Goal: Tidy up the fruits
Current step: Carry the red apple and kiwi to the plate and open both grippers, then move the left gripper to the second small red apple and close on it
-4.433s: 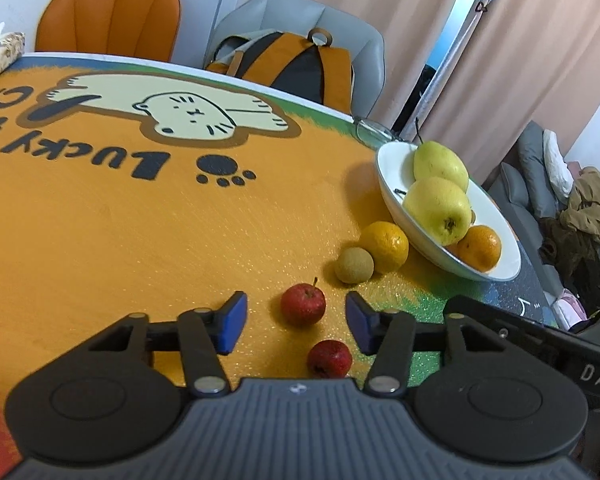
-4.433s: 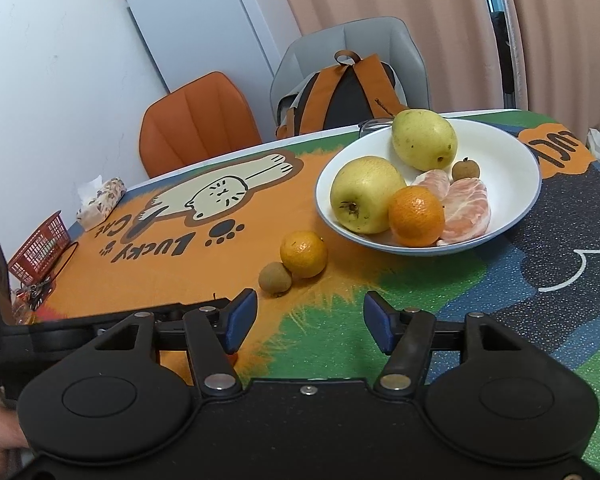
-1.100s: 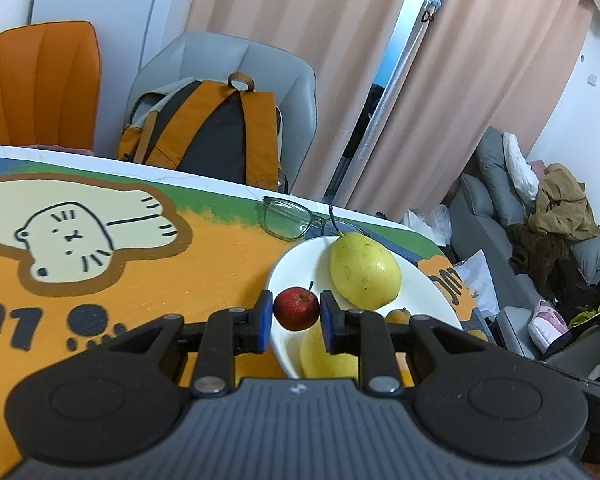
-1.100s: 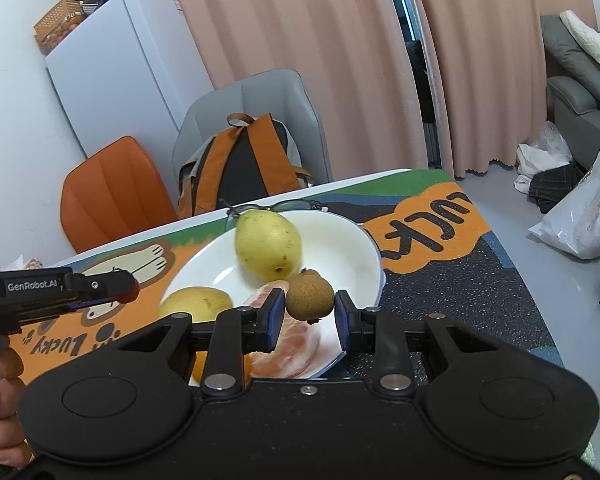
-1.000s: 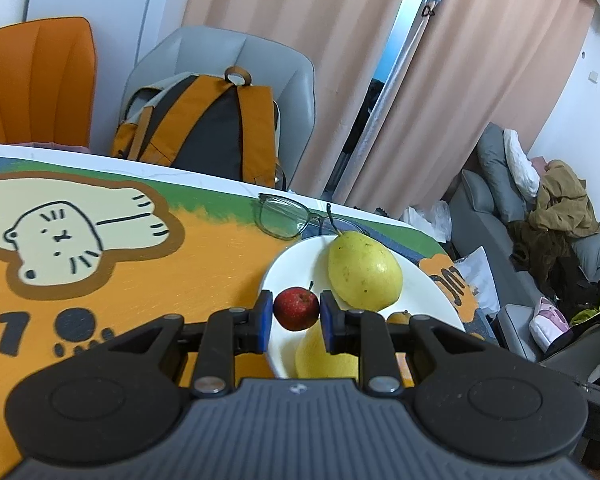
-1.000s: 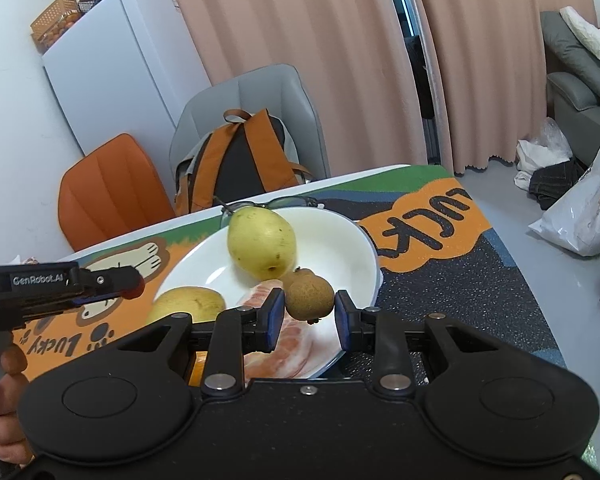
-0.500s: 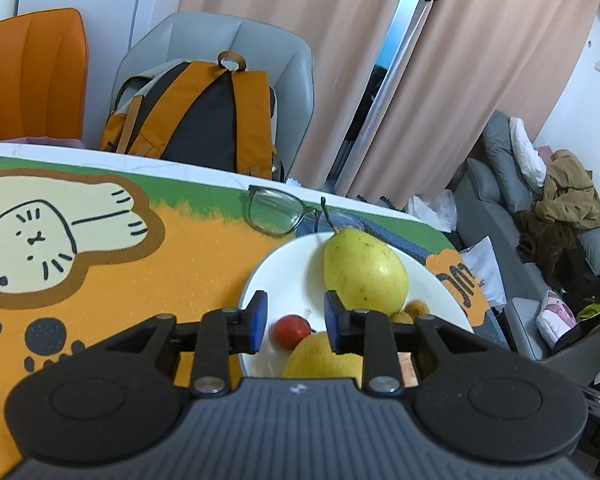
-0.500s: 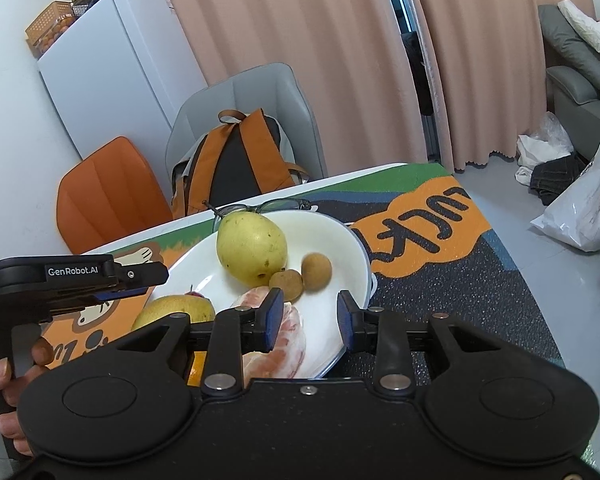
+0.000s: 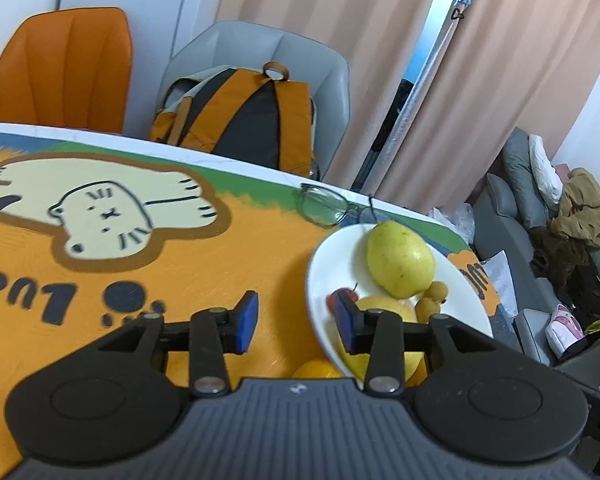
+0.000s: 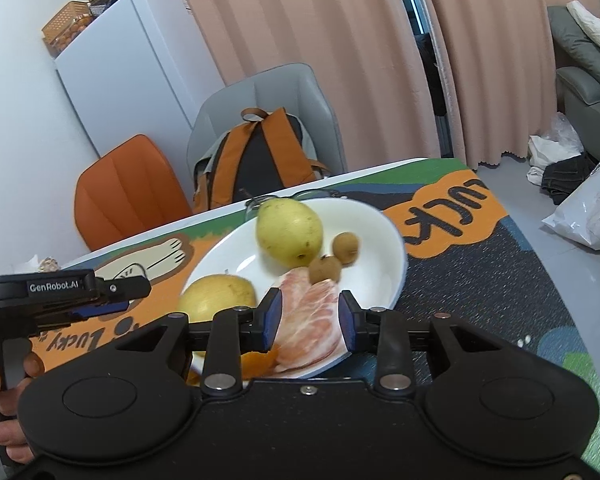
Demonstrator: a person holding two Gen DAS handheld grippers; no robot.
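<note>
Fruit status: the white plate [image 10: 384, 236] near the desk's far edge holds a pear [image 10: 290, 230], a yellow apple [image 10: 216, 298], peeled citrus segments [image 10: 308, 324], two small brown fruits [image 10: 326, 268] and a small red fruit [image 9: 337, 298] by the plate's rim on the orange side of the mat. One orange [image 9: 316, 369] lies on the desk [image 9: 220, 280] just outside that rim, partly hidden under your left gripper [image 9: 296, 316].

Step in hand, as I read it: release. Both loads are in the plate. Left fingers [image 9: 247, 317] have just been opening, spread with nothing between them. Right gripper [image 10: 307, 322] likewise has been opening, fingers apart over the citrus, not pinching it.

Next move, judged: the orange is the likely pick. You'd need the left fingers wider for it, then lower around it without knocking the plate rim
</note>
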